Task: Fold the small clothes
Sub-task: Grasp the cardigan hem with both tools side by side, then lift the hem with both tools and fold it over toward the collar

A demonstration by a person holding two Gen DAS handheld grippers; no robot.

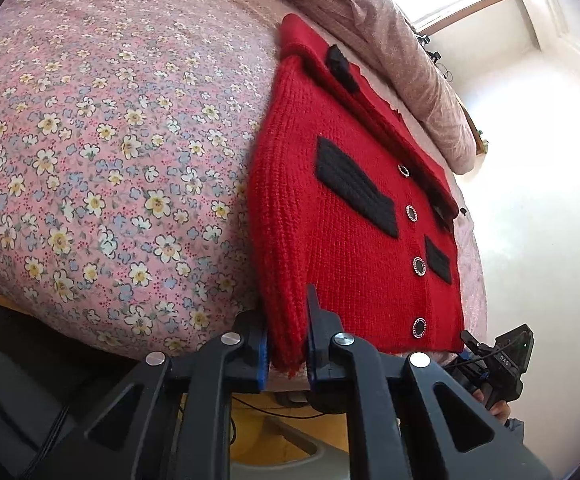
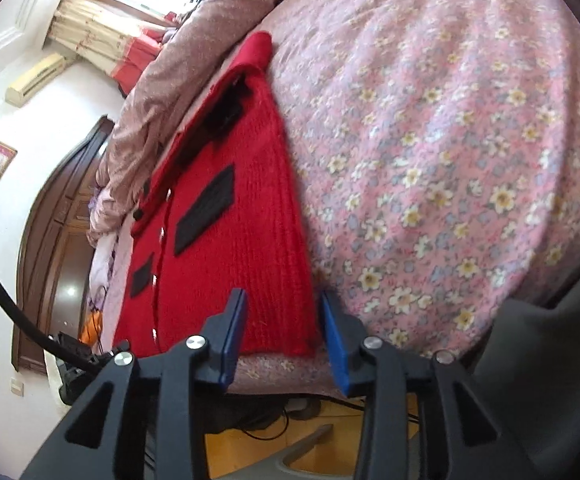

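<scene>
**Both hem corners lined up for the fold**

Your red cardigan [image 1: 354, 216] lies flat on the floral bedspread [image 1: 102, 152], buttons and black pocket patches facing up, hem at the near edge of the bed. That puts both bottom corners within reach of your tools. Your left gripper [image 1: 286, 348] has its fingers pinched on one hem corner, the knit bunched between the blue pads. Your right gripper [image 2: 282, 344] sits at the other hem corner with fingers spread, straddling the edge without gripping it. You probably need that second pinch before lifting, so the hem rises evenly towards the collar. The rumpled quilt [image 1: 374, 20] lies just beyond the cardigan.
</scene>
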